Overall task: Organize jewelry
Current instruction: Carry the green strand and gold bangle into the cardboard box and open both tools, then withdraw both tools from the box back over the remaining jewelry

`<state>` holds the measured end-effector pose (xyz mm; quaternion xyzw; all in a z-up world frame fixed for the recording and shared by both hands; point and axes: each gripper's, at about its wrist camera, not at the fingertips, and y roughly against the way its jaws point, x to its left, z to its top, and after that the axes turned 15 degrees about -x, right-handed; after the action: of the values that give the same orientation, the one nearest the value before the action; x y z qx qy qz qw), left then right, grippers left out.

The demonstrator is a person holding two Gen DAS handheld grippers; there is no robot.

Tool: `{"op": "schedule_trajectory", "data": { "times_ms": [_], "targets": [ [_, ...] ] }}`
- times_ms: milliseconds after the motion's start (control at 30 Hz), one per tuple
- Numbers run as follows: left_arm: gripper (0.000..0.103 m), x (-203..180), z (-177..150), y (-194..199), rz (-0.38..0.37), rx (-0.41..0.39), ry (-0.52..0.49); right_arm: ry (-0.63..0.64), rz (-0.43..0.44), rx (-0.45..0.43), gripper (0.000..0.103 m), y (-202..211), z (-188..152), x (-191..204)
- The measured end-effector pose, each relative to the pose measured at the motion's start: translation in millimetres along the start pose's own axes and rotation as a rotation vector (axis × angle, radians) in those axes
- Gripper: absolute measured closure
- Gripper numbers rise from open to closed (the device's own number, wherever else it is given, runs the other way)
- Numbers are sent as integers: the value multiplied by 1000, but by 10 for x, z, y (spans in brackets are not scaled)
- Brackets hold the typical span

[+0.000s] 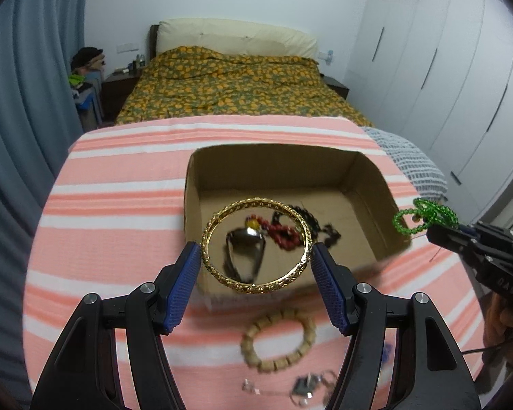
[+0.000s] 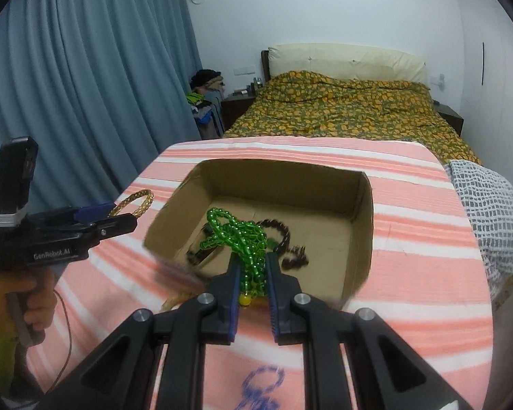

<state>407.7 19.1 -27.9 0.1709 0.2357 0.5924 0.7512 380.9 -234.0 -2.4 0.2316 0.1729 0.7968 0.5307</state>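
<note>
Left gripper (image 1: 256, 256) with its 2 blue pads spread wide and pressing on opposite sides of a gold bangle (image 1: 256, 244), held flat above the near edge of an open cardboard box (image 1: 369, 184). Right gripper (image 2: 253, 273) with fingers nearly pressed together, pinching a bunched green bead strand (image 2: 237, 235) above the near part of the same box. Inside the box: a red bead bracelet (image 1: 285, 235), a dark bead strand (image 2: 280, 235) and a shiny dark-strapped piece (image 1: 244, 239), blurred. On the pink-and-white striped cloth (image 1: 119, 205) in front of the box: a tan wooden bead bracelet (image 1: 278, 340), a small silver item (image 1: 304, 389) and a blue bead strand (image 2: 260, 386). Behind the cloth, a bed with an orange-flowered cover (image 1: 229, 82).
</note>
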Motion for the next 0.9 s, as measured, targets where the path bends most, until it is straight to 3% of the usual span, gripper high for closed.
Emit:
{"op": "schedule_trajectory", "data": {
  "times_ms": [367,733,767,800,833,867,900],
  "targets": [
    [36,-70,182,-708,0,67,-38,-25,-43,105,89,-876,236,-220],
    [35,-131,188,-1166,9,123,-64,-12,-87,194,86,-1338,176,-338],
    [33,-144,168,-1194,18,131,-77,-9,-97,196,79,-1363,177,-330],
    [31,-145,149,-1220,27,140,-86,-7,-98,199,54,-1377,166,-326],
    [22,-142,132,-1236,36,150,-93,-3,-102,204,42,-1378,158,-321],
    [15,-139,119,-1228,40,151,-93,-1,-107,200,36,-1372,163,-307],
    [14,-155,109,-1215,39,147,-91,1,-107,184,36,-1329,168,-307]
  ]
}}
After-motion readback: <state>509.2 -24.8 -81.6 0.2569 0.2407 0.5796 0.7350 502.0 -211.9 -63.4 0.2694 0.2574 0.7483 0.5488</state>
